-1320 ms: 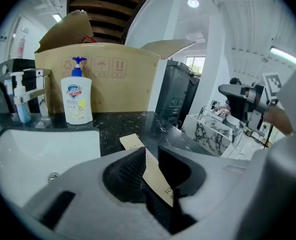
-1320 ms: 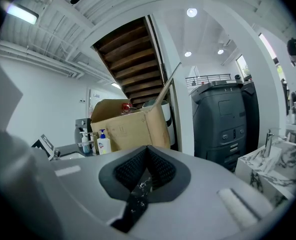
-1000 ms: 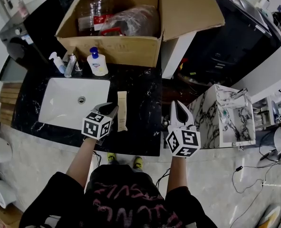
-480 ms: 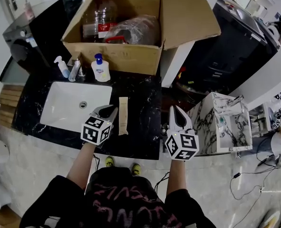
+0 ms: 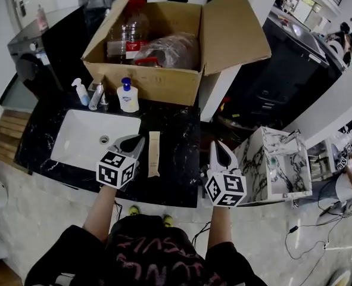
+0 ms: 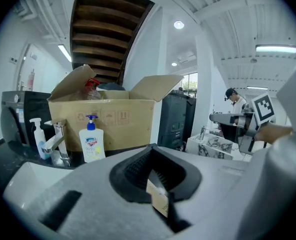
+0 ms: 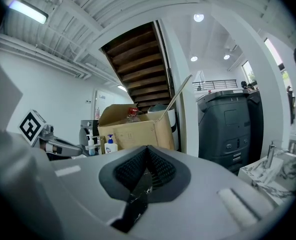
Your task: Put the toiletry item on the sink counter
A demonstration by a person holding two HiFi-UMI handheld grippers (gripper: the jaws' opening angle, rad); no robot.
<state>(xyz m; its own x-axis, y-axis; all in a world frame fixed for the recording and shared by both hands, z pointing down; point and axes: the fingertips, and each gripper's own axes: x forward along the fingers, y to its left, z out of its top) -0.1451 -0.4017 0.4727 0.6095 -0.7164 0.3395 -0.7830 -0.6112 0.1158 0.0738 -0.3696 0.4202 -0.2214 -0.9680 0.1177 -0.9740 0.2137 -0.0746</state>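
Tube [image 5: 154, 154] just beside left fingers [image 5: 128, 142]

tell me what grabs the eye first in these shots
The big open cardboard box stuffed with bottles dominates the back of the black marble counter. In front, a tan tube lies flat beside the white sink, between the left gripper and right gripper, both shut.

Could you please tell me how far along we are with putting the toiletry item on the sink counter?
Done: the tube lies flat on the counter, just right of the sink, and neither gripper touches it.
In hand: nothing. The left gripper and right gripper both have their jaws together and empty.
Left: apparently nothing beyond drawing the grippers away.
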